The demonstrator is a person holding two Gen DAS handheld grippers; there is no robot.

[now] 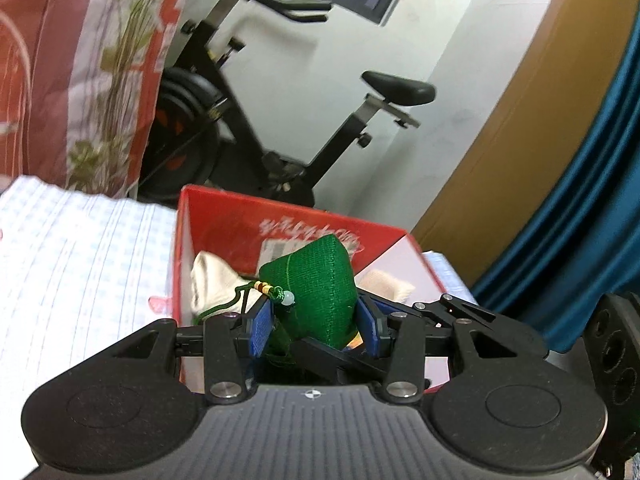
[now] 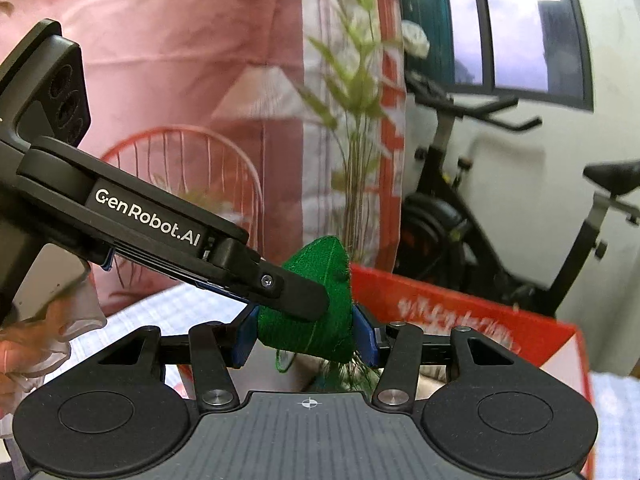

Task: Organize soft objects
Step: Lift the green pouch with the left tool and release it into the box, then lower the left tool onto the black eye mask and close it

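A green triangular fabric pouch point(image 1: 316, 280) with a beaded green cord hangs just above an open red box point(image 1: 224, 220). My left gripper point(image 1: 312, 322) is shut on it, blue pads pressing both sides. My right gripper point(image 2: 306, 336) is shut on the same green pouch point(image 2: 320, 264) from another side. One of its black fingers point(image 1: 320, 354) crosses under the pouch in the left wrist view. In the right wrist view the left gripper's finger point(image 2: 296, 296) lies across the pouch's front, and the red box point(image 2: 460, 308) sits behind. White soft cloth pieces point(image 1: 208, 280) lie inside the box.
The box rests on a white and blue checked bedsheet point(image 1: 80, 260). A pink patterned cushion point(image 2: 180, 80) stands behind on the left. A black exercise bike point(image 1: 280, 120) stands beyond the box by the white wall, with a teal curtain point(image 1: 580, 200) on the right. A gloved hand point(image 2: 20, 344) holds the left gripper.
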